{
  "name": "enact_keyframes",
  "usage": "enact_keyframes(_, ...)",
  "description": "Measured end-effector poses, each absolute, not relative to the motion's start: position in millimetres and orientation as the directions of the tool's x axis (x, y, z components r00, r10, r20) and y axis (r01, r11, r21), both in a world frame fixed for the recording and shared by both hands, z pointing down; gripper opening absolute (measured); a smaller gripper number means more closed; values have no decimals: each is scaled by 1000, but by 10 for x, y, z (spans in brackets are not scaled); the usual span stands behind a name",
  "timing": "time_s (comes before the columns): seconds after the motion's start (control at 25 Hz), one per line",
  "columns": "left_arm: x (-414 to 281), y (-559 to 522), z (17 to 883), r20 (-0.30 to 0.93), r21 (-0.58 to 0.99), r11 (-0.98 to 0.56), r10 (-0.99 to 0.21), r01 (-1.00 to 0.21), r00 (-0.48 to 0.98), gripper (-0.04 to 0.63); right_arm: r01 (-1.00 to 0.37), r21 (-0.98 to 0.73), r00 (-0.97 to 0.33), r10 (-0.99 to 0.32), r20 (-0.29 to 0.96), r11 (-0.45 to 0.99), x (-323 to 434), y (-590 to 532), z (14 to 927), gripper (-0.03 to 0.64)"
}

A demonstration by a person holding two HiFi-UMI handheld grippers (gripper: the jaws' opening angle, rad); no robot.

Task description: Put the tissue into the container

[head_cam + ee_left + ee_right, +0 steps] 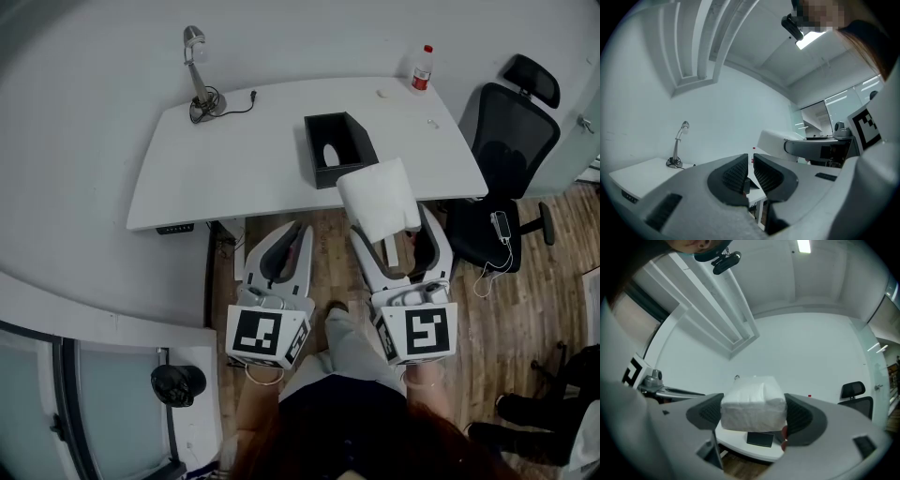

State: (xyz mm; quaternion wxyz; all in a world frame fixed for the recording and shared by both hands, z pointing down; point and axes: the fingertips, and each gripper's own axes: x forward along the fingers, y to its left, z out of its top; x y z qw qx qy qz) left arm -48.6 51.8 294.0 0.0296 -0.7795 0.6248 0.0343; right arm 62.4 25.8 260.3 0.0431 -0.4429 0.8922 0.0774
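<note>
The right tool (396, 223) is clamped on a thick folded wad of white tissue (380, 195), one jaw pressed against each side, so the wad fills the whole gap and sticks out past the tips. The person is holding it up in the air at the near edge of the white worktop (234, 159), just short of the black container (339, 148). From the right gripper view, the tissue (752, 404) sits square between the dark ribbed pads, with the container (760, 439) showing just beneath it. That container is a box with an open top, standing on the worktop a little right of the middle and close to the near edge. The left tool (289, 234) hangs beside the right one, over the wooden floor (525, 300) in front of the worktop. Its jaws are drawn almost together with only a thin slit between them, and nothing is gripped there. A desk lamp (197, 75) stands at the far left corner of the worktop, a small bottle with a red cap (423, 68) at the far right, and a black office chair (511, 150) waits off the right end.
</note>
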Motion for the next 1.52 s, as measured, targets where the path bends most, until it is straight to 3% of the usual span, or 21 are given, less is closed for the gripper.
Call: enact_keyframes(1.52, -1250, -1525, 2984, -51, -33, -217, -975, -976, 218, 44, -815, 64, -579, -808, -110, 576, -50, -1727, 2783, 414)
